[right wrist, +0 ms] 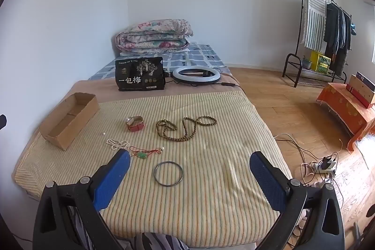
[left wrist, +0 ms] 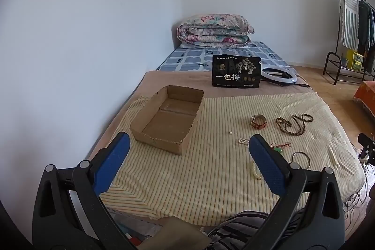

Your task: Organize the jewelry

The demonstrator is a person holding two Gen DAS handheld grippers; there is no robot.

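The right gripper (right wrist: pixel 189 164) is held wide open, nothing gripped, above the striped cloth (right wrist: pixel 199 198). The bangle (right wrist: pixel 168 173) is seen between its fingers; the bead necklace (right wrist: pixel 185 127) lies at 12 o'clock, well beyond. The left gripper (left wrist: pixel 189 147) is likewise spread wide and empty, with the box (left wrist: pixel 167 117) found at 11 o'clock and the pearls (left wrist: pixel 243 141) just beside its right finger.

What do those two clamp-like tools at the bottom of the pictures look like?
Both match. The left gripper and right gripper each have two black plastic arms with cut-out slots and round silver pivot pins, ending in flat, bright blue textured pads. No cables or markings show on them.
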